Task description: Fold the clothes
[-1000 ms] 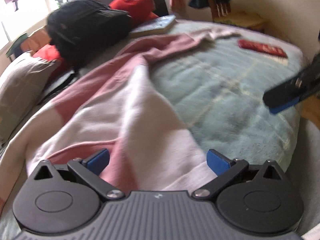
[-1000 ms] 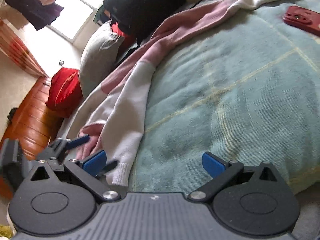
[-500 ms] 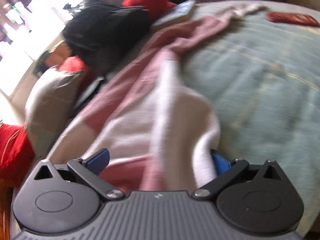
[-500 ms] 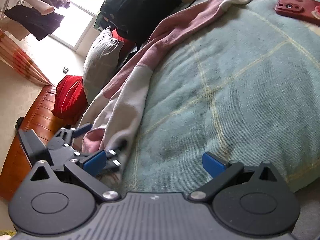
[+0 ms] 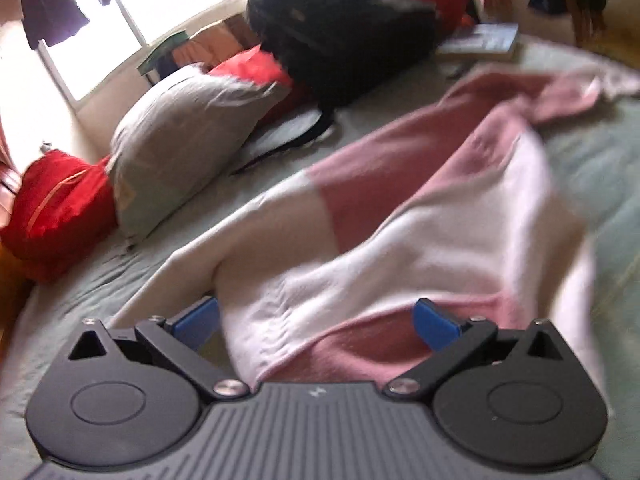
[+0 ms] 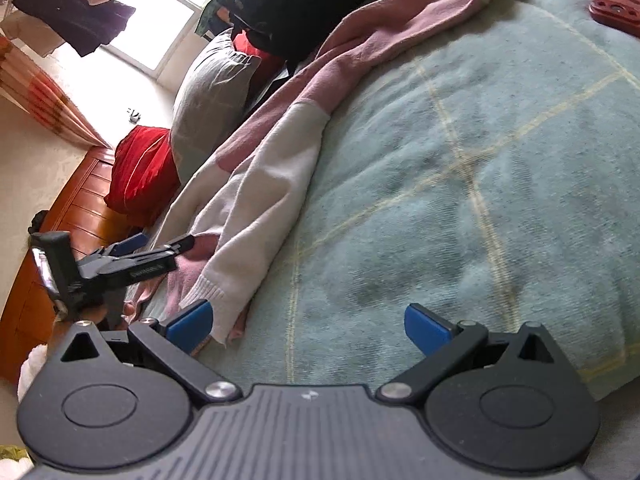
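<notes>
Left wrist view: the left claw (image 5: 316, 318) stays spread, the pink-and-white sweater (image 5: 400, 216) now bunched between its fingers, and the grey pillow (image 5: 180, 140) has come into the upper left. Right wrist view: the right claw (image 6: 308, 326) stays spread over the green blanket (image 6: 480, 168), its left fingertip now touching the sweater's hem at lower left.

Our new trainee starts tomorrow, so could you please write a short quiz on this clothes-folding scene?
1. True or false: the right gripper is shut on the sweater.
2. What lies between the left gripper and its open jaws? A) nothing B) sweater fabric C) a pillow
3. What does the red phone lie on?

Key: 1. False, its jaws are open. 2. B. 3. The blanket.
</notes>
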`<state>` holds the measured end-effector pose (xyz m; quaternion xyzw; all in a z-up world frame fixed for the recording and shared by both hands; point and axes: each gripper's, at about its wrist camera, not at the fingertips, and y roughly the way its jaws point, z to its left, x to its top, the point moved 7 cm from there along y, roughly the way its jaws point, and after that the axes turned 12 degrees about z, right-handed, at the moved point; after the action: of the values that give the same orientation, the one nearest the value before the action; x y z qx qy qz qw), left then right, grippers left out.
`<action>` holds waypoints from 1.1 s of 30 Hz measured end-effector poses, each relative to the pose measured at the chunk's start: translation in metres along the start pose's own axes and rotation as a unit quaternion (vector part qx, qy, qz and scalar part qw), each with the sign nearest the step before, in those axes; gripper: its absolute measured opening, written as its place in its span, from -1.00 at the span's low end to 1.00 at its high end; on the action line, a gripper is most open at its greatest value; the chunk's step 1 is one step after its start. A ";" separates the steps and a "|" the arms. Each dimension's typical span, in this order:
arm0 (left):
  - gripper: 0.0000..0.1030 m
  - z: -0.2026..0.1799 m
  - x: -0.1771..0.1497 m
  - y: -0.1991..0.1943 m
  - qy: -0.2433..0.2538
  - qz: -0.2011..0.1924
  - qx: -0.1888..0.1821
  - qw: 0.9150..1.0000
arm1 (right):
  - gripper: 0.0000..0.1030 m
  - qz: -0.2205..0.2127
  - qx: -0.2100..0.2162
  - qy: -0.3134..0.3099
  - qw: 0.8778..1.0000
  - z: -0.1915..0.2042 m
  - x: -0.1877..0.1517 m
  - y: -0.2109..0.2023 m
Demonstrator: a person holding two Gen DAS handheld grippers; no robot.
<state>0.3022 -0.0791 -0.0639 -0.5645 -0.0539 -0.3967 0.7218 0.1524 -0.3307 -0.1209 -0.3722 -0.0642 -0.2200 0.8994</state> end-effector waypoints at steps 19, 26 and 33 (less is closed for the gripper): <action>0.99 -0.101 0.011 0.021 0.157 0.042 -0.047 0.985 | 1.00 0.059 0.035 -0.025 0.997 0.029 -0.013 0.014; 0.99 -0.043 0.020 0.034 0.075 0.035 -0.035 0.996 | 1.00 0.068 0.027 -0.024 0.997 0.029 -0.012 0.023; 0.99 0.011 0.022 0.058 -0.003 0.050 -0.055 0.997 | 1.00 0.070 0.021 -0.025 0.997 0.031 -0.010 0.026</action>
<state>0.3583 -0.0780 -0.0927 -0.6065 -0.0055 -0.3605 0.7086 0.1568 -0.2894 -0.1181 -0.3619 -0.0645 -0.1456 0.9185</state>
